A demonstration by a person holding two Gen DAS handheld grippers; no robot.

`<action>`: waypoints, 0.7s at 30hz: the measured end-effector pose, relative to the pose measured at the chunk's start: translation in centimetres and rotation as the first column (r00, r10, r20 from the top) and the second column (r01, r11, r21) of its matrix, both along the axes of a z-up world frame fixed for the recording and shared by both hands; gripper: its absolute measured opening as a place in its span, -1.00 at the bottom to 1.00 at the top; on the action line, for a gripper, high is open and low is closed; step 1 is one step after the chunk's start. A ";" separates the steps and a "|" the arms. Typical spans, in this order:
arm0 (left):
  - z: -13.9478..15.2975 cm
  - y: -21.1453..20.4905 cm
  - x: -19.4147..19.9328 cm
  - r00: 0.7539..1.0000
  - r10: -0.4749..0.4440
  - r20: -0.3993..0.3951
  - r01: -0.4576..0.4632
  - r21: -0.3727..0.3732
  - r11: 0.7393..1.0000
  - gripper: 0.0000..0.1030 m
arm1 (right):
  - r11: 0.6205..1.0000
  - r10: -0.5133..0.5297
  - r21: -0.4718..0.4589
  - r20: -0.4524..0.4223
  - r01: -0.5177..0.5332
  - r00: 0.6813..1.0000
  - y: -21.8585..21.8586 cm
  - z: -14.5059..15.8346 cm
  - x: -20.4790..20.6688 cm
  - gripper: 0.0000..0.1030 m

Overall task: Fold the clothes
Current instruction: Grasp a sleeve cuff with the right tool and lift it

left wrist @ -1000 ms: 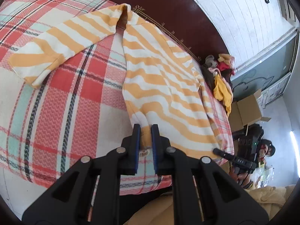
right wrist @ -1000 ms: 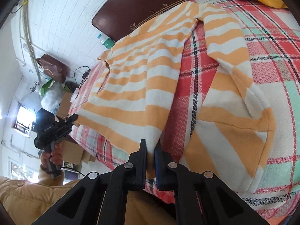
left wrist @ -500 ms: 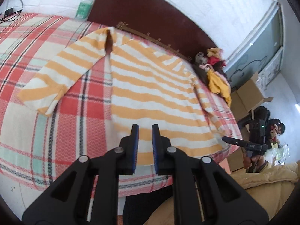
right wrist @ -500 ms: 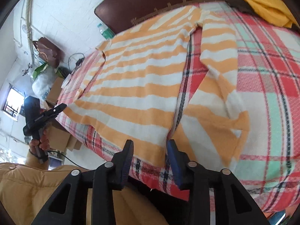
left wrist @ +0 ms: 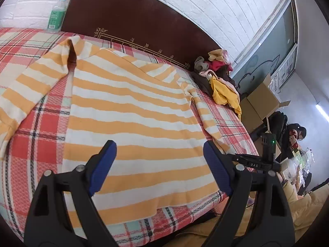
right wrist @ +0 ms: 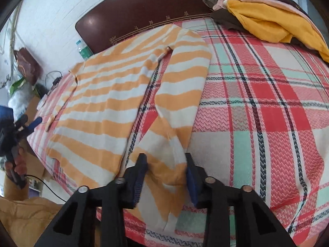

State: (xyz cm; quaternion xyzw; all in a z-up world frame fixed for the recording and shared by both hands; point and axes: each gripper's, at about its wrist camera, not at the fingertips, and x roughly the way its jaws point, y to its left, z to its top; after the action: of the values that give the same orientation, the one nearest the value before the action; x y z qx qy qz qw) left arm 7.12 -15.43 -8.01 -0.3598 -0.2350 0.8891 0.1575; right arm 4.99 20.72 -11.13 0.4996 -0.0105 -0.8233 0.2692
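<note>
Plaid bedding point(left wrist: 41, 144) carries the striped sweater point(left wrist: 131, 123), spread flat below the headboard point(left wrist: 131, 16) for folding; left tongs point(left wrist: 158, 168) are opening, empty above its hem. Right tongs point(right wrist: 166, 175) are closing around the sleeve cuff point(right wrist: 166, 170), pads not yet pressing.

a bed point(left wrist: 41, 144) under a red, white and mint plaid cover meets a dark brown headboard point(left wrist: 127, 18) with gold trim. behind it runs a white brick wall point(left wrist: 216, 6). open cardboard boxes point(left wrist: 261, 103) stand beside the bed, below a grey-green panel point(left wrist: 273, 47).
</note>
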 end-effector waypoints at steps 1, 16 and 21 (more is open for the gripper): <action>-0.1 0.4 -0.5 1.000 -0.005 0.004 0.005 0.004 1.000 0.68 | 1.000 0.001 0.007 -0.011 -0.001 1.000 0.0 0.2 -0.3 -0.72; 0.2 4.6 -4.5 0.989 -0.150 0.007 0.150 0.005 0.989 0.68 | 0.960 -0.239 0.029 -0.437 0.279 0.867 5.0 14.2 -7.3 -0.79; -0.4 6.4 -5.7 0.979 -0.201 0.030 0.200 0.016 0.980 0.68 | 0.986 -0.156 -0.008 -0.404 0.167 0.901 1.6 13.9 -8.4 -0.79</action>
State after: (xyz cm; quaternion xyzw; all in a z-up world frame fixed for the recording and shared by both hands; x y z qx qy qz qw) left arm 1.40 -9.07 -8.37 -0.3944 -0.2055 0.8615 0.2448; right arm -3.37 22.35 2.76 0.3200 0.0148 -0.9281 0.1897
